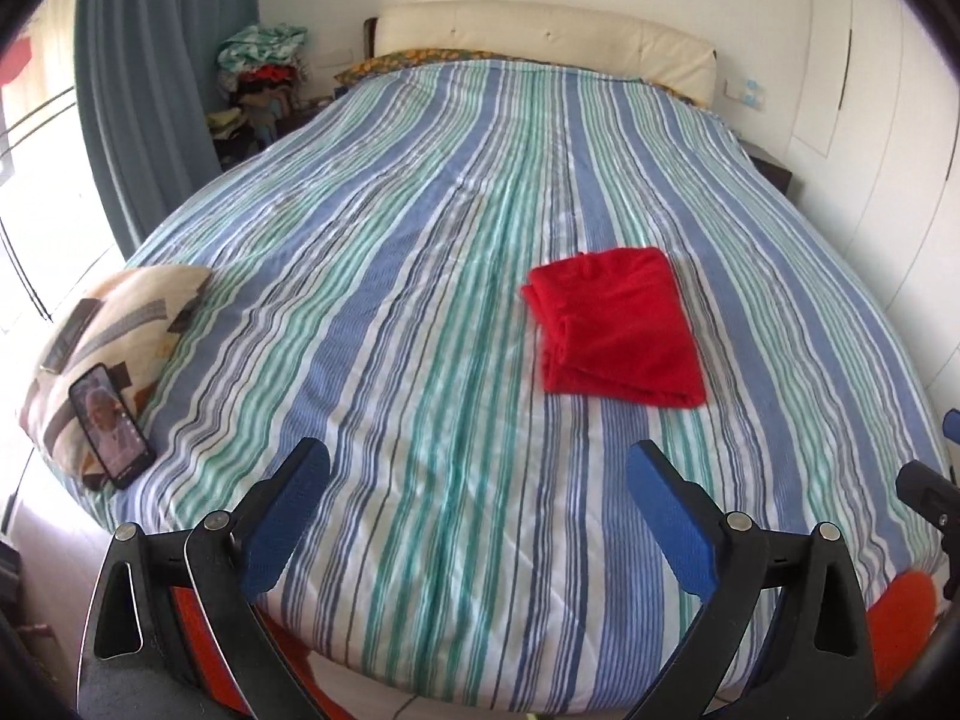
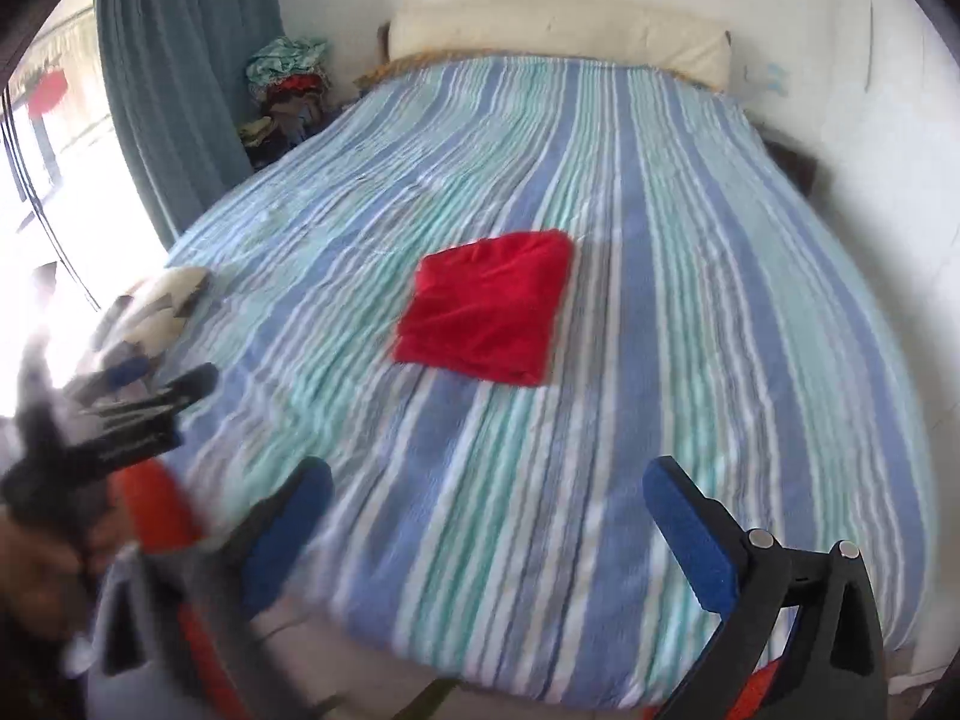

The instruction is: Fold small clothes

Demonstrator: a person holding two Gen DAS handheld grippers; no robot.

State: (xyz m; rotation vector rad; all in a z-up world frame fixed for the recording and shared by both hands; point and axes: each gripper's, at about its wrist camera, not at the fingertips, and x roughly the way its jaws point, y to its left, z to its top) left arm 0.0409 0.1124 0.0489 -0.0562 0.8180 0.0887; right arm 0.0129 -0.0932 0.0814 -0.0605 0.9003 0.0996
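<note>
Both the left gripper and right gripper are held spread and empty, the red garment ahead judged already folded.

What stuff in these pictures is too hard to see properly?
- Phone screen, left wrist view: too small to read.
- Clothes pile in the corner, both views: far and jumbled, garments can't be told apart.
- Left tool, right wrist view: motion blur.
- Red cloth: folded, so its type is hidden.
</note>
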